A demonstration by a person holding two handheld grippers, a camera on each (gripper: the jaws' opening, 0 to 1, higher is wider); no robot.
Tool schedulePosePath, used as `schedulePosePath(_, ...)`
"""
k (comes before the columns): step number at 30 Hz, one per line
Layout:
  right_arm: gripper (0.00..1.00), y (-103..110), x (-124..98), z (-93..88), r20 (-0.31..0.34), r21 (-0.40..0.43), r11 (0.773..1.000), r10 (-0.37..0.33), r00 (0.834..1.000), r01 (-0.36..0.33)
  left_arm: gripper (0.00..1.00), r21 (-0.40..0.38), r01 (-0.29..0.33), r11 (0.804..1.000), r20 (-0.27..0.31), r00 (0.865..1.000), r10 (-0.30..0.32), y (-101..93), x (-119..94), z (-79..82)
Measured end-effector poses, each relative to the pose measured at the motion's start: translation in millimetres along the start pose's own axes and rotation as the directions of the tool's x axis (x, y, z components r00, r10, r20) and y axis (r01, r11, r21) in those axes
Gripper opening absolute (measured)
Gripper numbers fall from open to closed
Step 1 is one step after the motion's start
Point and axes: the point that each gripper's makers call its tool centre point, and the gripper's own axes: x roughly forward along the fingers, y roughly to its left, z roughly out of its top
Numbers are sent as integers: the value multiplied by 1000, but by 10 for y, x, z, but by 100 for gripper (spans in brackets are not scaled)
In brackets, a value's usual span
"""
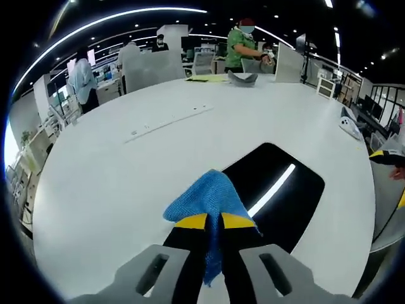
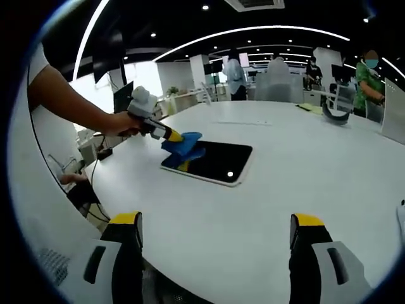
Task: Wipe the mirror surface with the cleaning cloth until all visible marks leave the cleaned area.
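Left gripper (image 1: 214, 221) clamped on the blue cloth (image 1: 209, 197) — cloth bunched between the yellow tips, hanging over the near edge of the mirror (image 1: 278, 193). Mirror lies flat on the white table (image 1: 126, 183), dark face up, ceiling light strip reflected in it. Right gripper (image 2: 216, 229) jaws spread wide, nothing between them — held above the table edge, well apart from the mirror. In the right gripper view a hand (image 2: 120, 123) holds the left gripper at the mirror's near-left corner. Farther back: people at desks.
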Motion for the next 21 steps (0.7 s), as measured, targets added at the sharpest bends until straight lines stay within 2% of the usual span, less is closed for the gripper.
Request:
schedulePosePath(10, 97, 33, 12, -24, -16, -9, 1000, 12, 1000, -12, 5, 21, 1, 1000, -26, 1000, 0, 69, 136, -14)
schedulePosePath(14, 97, 54, 10, -39, -21, -13, 1000, 19, 1000, -19, 6, 45, 4, 999, -56, 998, -1, 98, 193, -69)
schedulePosePath(18, 97, 58, 19, -59, -29, -14, 1000, 24, 999, -24, 17, 52, 27, 998, -75, 997, -23, 80, 243, -125)
schedulePosePath(21, 97, 54, 25, -48, -31, -19, 999, 26, 999, -26, 22, 59, 24, 998, -75, 997, -20, 88, 243, -100)
